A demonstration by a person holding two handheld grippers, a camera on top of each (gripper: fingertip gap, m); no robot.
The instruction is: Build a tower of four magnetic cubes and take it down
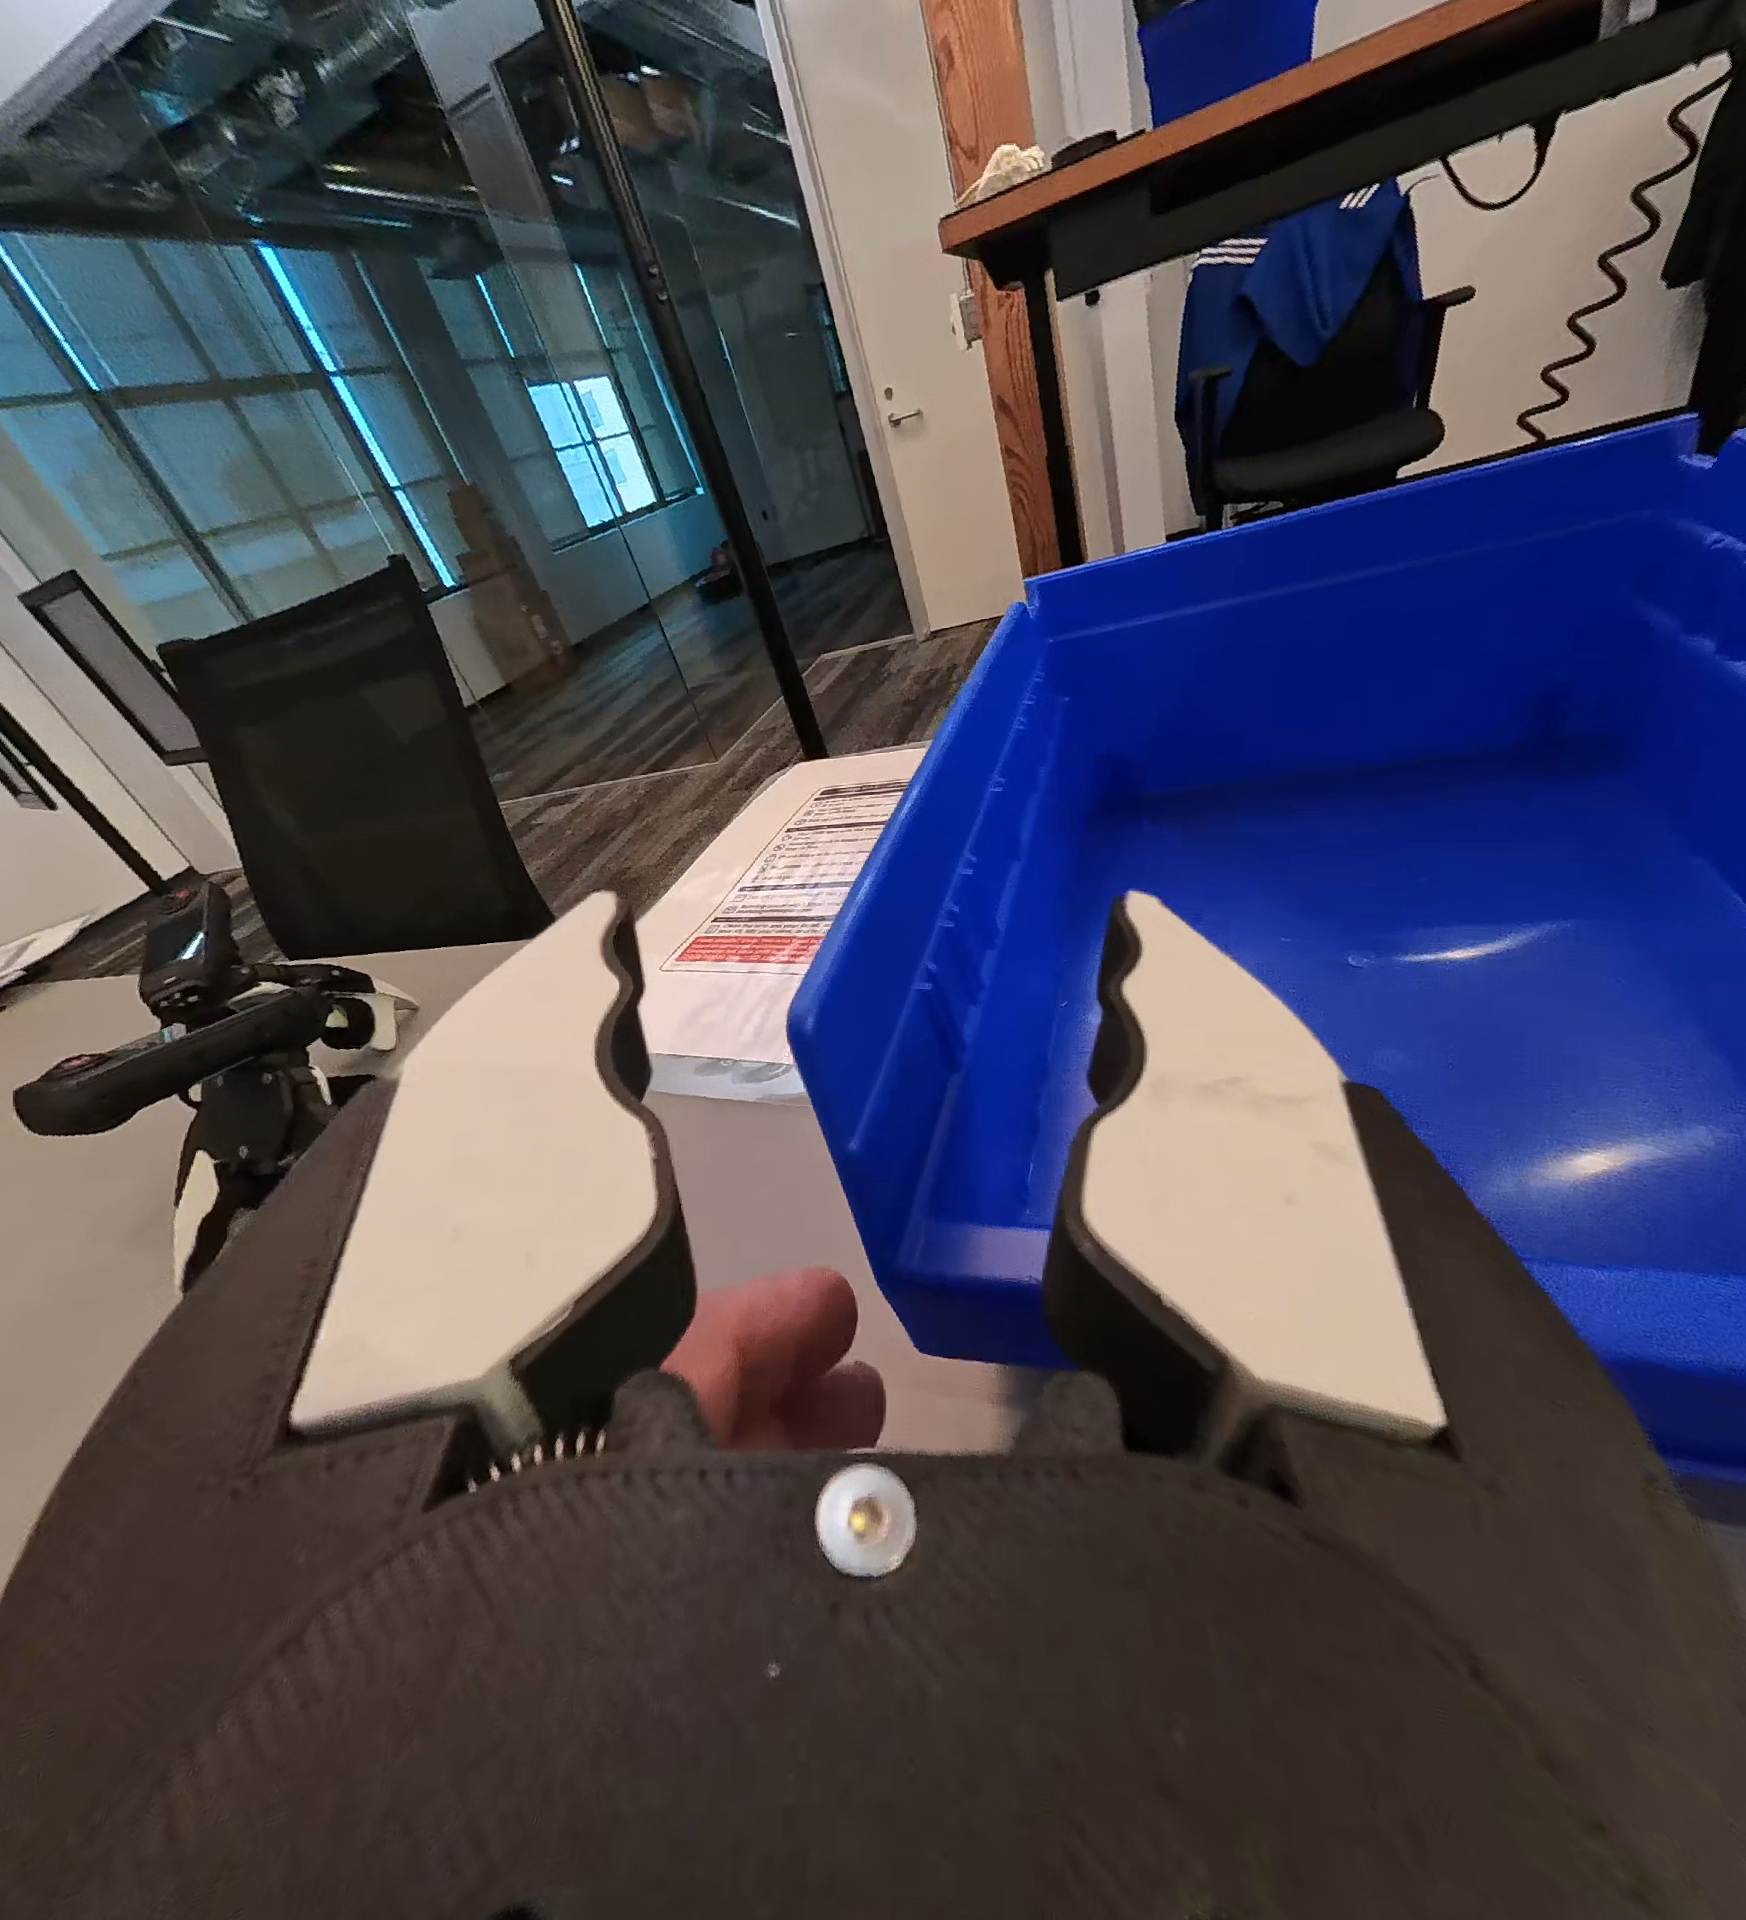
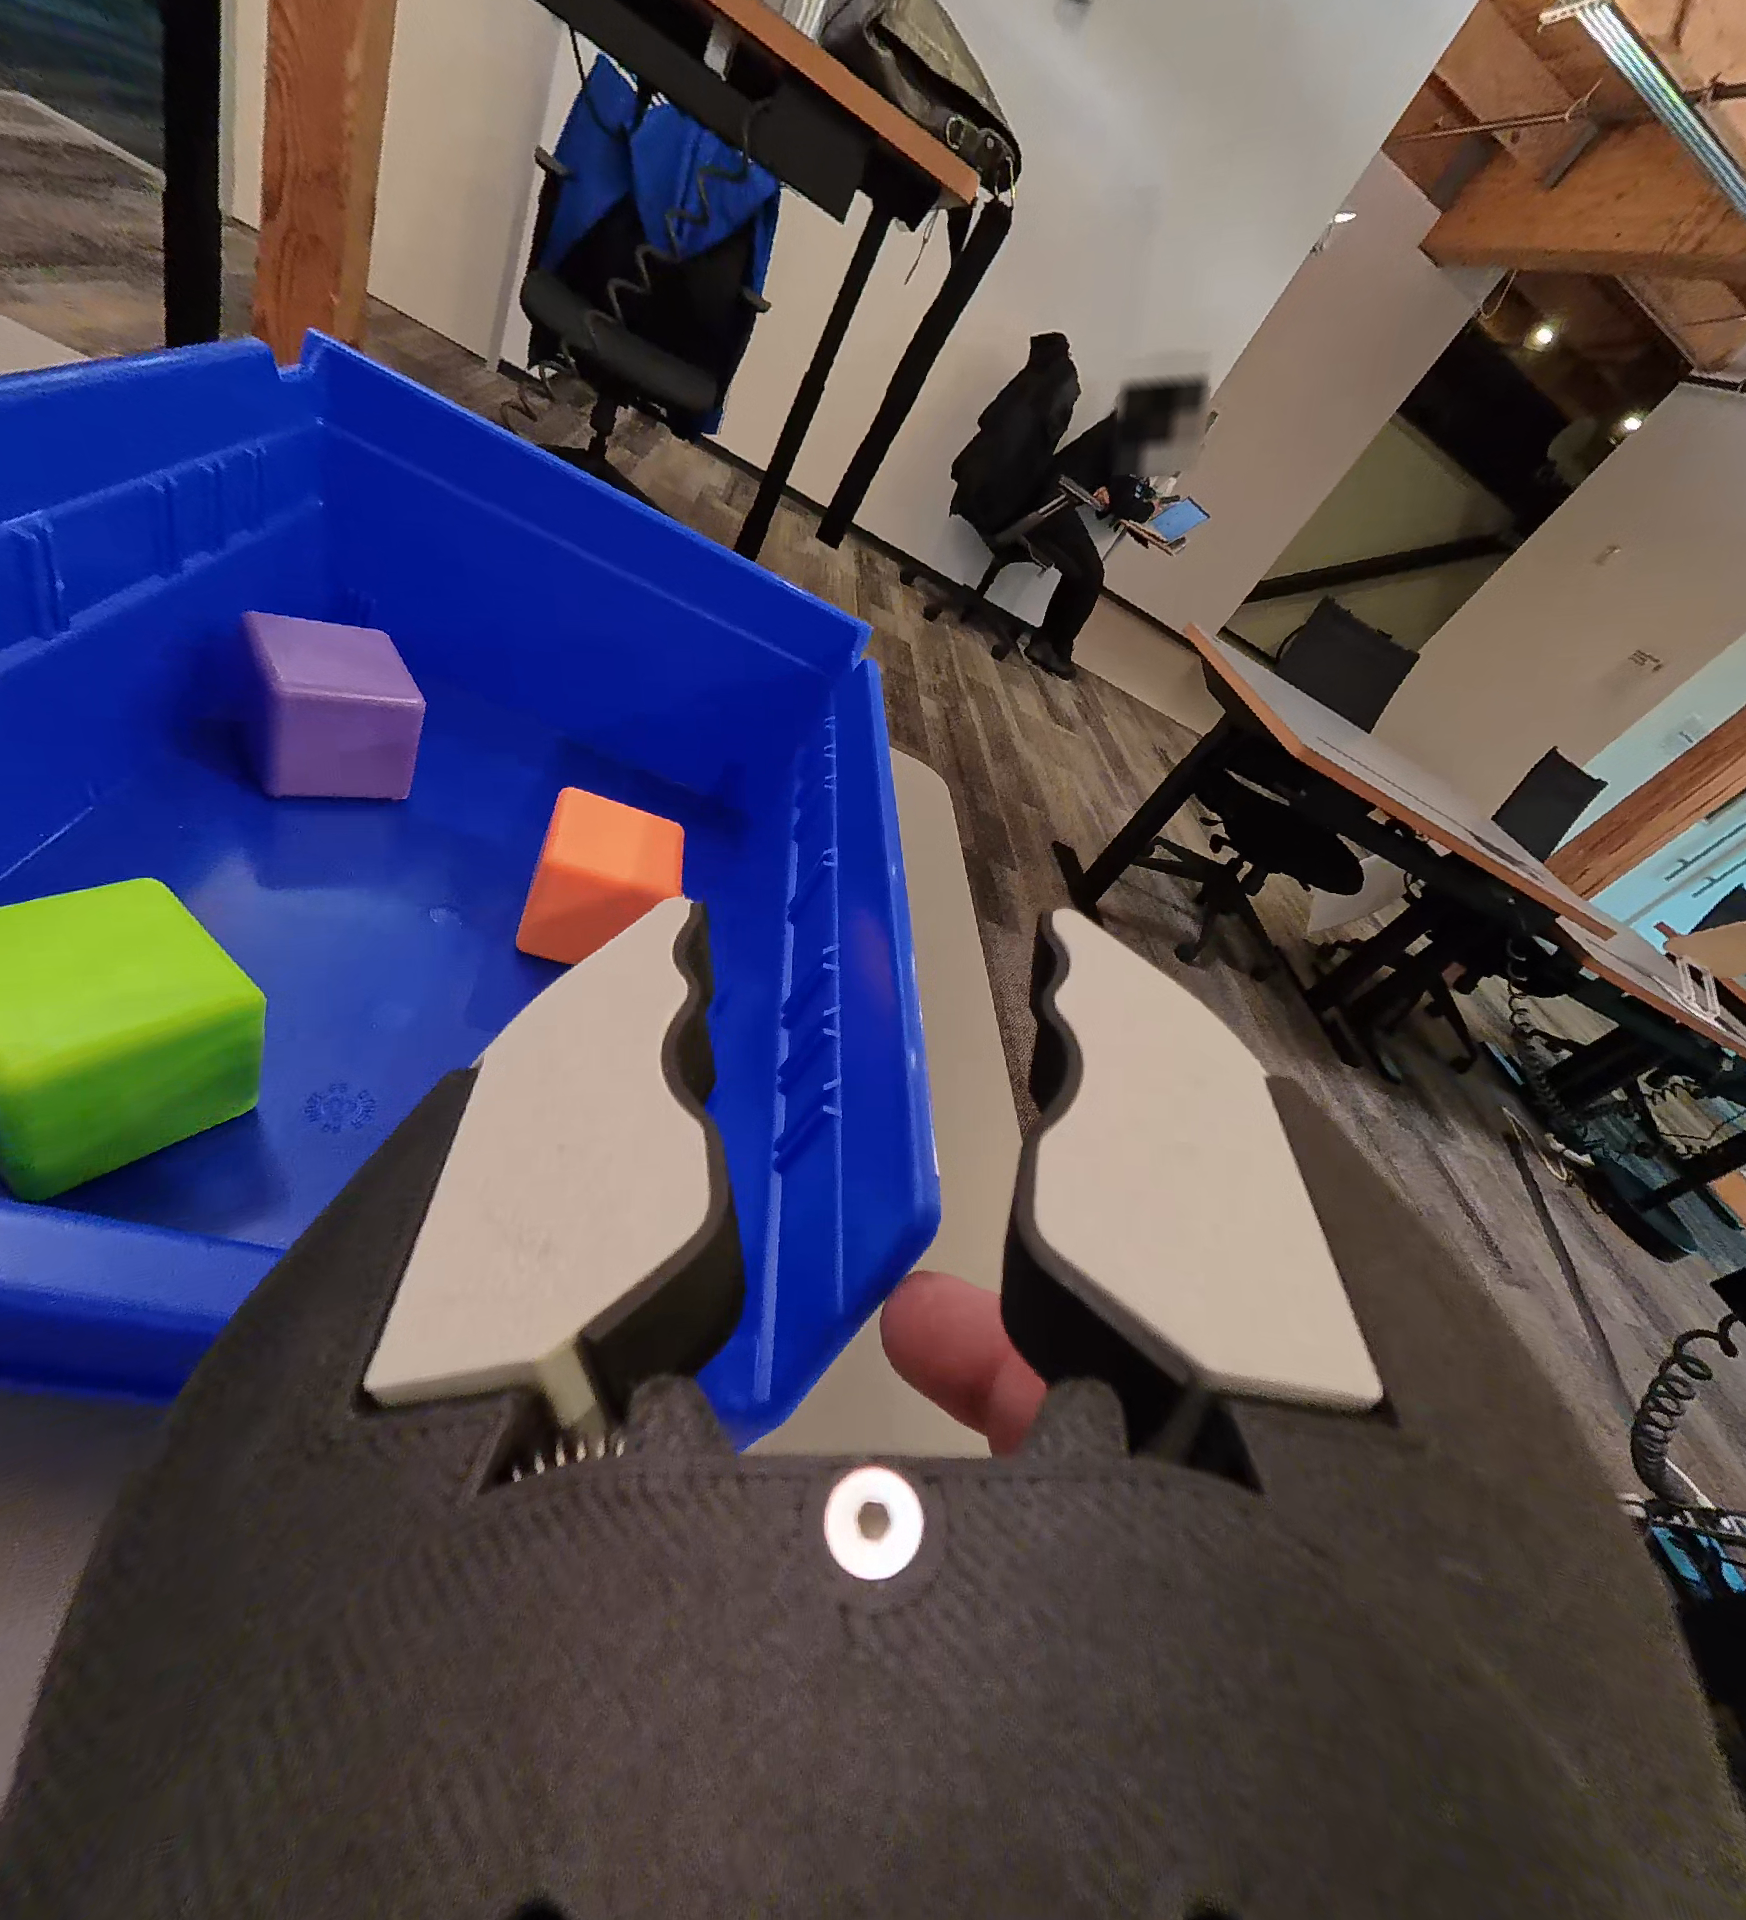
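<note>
The right hand-held gripper (image 2: 874,925) hung with its jaws spread wide and empty over the right wall of the blue plastic bin (image 2: 853,935). Inside the bin, to its left, lay three cubes, all apart: an orange plastic cube (image 2: 599,871) just beside the left fingertip, a purple plastic cube (image 2: 334,707) farther back, and a lime-green plastic cube (image 2: 84,1029) nearest the front wall. The left hand-held gripper (image 1: 869,920), equally wide and empty, hovered over the bin's left front corner above the grey table (image 1: 48,1247).
</note>
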